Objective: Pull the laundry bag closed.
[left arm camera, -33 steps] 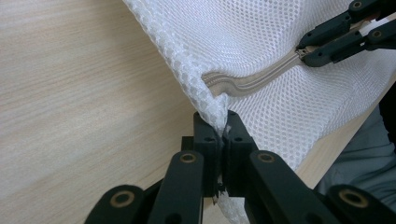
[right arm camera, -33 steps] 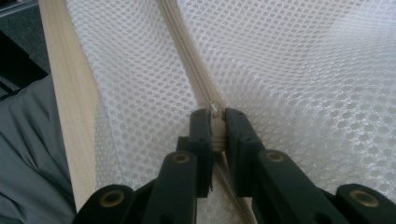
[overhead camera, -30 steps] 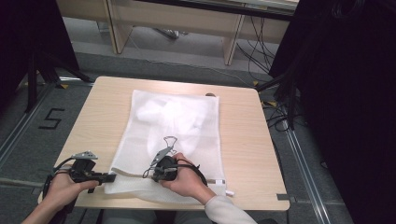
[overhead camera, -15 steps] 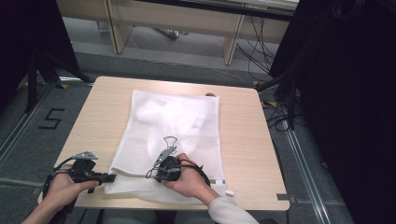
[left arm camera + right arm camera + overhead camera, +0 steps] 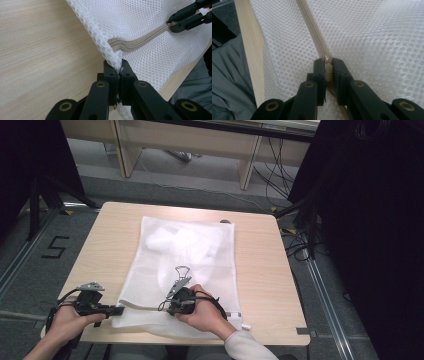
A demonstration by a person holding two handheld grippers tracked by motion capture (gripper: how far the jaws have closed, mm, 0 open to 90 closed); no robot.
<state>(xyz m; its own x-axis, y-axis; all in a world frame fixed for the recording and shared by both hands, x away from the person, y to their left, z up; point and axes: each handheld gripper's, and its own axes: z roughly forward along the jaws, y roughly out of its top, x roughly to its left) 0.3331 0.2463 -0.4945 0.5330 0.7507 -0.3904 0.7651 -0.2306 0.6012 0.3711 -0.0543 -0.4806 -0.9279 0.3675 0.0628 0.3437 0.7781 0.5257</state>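
A white mesh laundry bag [image 5: 192,250] lies flat on the wooden table [image 5: 260,265], with something white bunched inside its far end. Its beige zipper [image 5: 140,41] runs along the near edge. My left gripper [image 5: 119,310] is at the bag's near left corner, and the left gripper view shows it [image 5: 119,67] shut on the mesh corner where the zipper ends. My right gripper [image 5: 162,307] sits a little to the right along the same edge. In the right gripper view it [image 5: 328,62] is shut on the zipper [image 5: 312,27] at its slider.
The table's near edge [image 5: 249,45] runs right beside the bag, with the person's grey clothing [image 5: 229,75] below it. Bare wood [image 5: 100,250] lies left and right of the bag. Desk legs and cables [image 5: 280,175] stand on the floor beyond.
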